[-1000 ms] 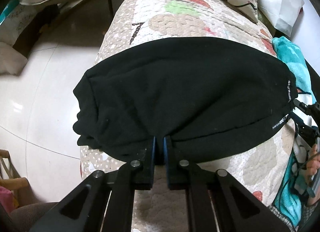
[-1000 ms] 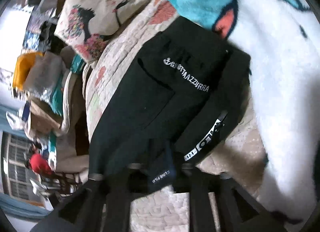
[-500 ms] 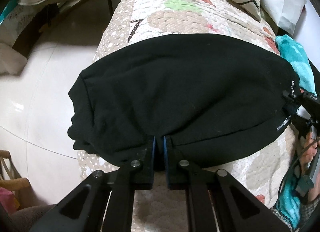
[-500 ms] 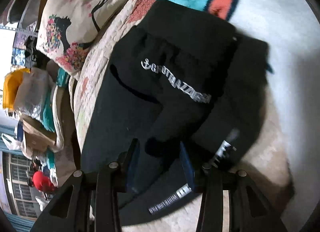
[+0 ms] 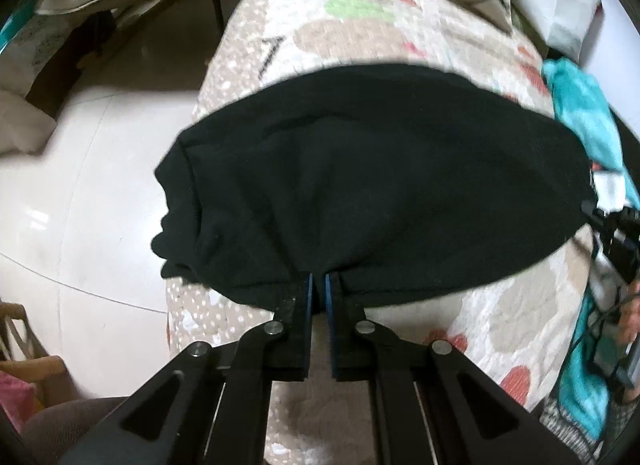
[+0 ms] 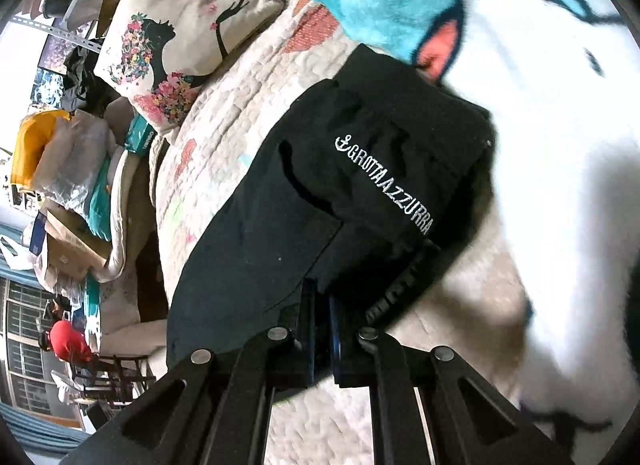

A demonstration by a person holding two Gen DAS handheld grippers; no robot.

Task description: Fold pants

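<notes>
Black pants (image 5: 360, 193) lie folded across a quilted bed cover (image 5: 360, 37). My left gripper (image 5: 319, 285) is shut on the near edge of the pants. In the right wrist view the waistband end of the pants (image 6: 360, 185) shows white lettering. My right gripper (image 6: 322, 301) is shut on the near edge of that end. The right gripper also shows at the right edge of the left wrist view (image 5: 612, 225), against the waistband.
A printed cushion (image 6: 176, 49) lies at the far end of the bed. A turquoise and white fleece blanket (image 6: 540, 85) borders the waistband side. The pants' left end hangs over the bed edge above a pale tiled floor (image 5: 80, 185). Clutter and bags (image 6: 68, 169) stand beyond.
My right gripper has gone from open around the waistband fabric to shut on it. My left gripper stays shut on the pants edge, and the pants shifted slightly.
</notes>
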